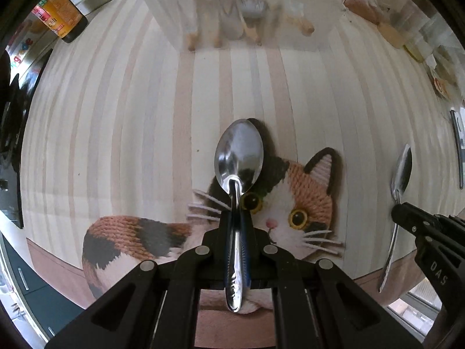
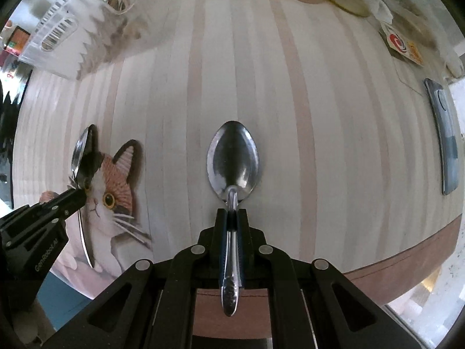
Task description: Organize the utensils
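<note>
- I count two shiny stainless-steel spoons, one in each of my grippers, both lifted above the striped pale wooden table [image 2: 290, 116].
- My left gripper [image 1: 237, 215] is clamped tight on the handle of the first steel spoon [image 1: 239, 157]; the bowl sticks out beyond the fingertips and the handle end runs back between the black fingers [image 1: 225, 224].
- My right gripper [image 2: 231, 213] is pinched just as narrowly on the second steel spoon [image 2: 232, 163], gripping it just behind the bowl, bowl forward.
- Each camera also catches the other tool at its edge: the left wrist view shows the right gripper on the second spoon far right, the right wrist view shows the left gripper far left.
- One knitted-look calico cat picture [image 1: 293, 200] in orange, black and white lies flat on the table, below the first spoon.
- One clear plastic utensil organizer [image 1: 247, 8] stands at the far side of the table, well apart from both spoons; wooden handles show inside it, too blurred to count.
- One dark bottle with an orange label [image 1: 62, 14] stands far left of the organizer.
- One flat dark grey phone-like slab [image 2: 446, 139] lies at the right edge.
- Several jars and packets crowd the far right corner; I cannot count them.
</note>
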The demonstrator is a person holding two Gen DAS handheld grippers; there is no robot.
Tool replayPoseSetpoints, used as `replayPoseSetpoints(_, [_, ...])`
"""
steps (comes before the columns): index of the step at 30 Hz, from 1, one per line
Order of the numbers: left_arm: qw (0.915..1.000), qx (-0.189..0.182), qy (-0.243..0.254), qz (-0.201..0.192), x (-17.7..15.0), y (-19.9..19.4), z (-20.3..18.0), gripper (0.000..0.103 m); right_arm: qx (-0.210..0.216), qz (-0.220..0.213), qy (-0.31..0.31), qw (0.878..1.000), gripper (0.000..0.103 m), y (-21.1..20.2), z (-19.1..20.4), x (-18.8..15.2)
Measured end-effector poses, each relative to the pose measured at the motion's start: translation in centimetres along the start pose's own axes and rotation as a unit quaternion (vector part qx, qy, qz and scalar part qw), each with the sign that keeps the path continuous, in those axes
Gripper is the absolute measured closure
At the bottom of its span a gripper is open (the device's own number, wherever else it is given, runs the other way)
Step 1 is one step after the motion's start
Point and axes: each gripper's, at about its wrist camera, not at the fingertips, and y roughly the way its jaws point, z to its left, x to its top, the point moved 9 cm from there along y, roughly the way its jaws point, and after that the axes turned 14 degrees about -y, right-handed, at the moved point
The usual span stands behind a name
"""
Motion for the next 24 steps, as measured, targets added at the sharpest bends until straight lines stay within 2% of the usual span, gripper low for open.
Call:
replayPoseSetpoints(10, [1.0,-0.007,-0.003,-0.002,0.9,0.0,1.0,0.098,-0.014,0.017,-0.029,0.999,0.096,0.7,1.8,1.6])
replayPoseSetpoints(16, [0.9999,-0.01,0.002,-0.008,0.2,-0.5,0.1,0.099,-0.019,-0.011,0.003,1.0,0.097,1.5,4.2,0.3])
replayPoseSetpoints(24, [0.9988,-0.031,0.004,-0.038,0.7,-4.1,0.1,0.103,0.004,-0.044,0.019,0.999,0.097,-1.4,4.2,-0.6])
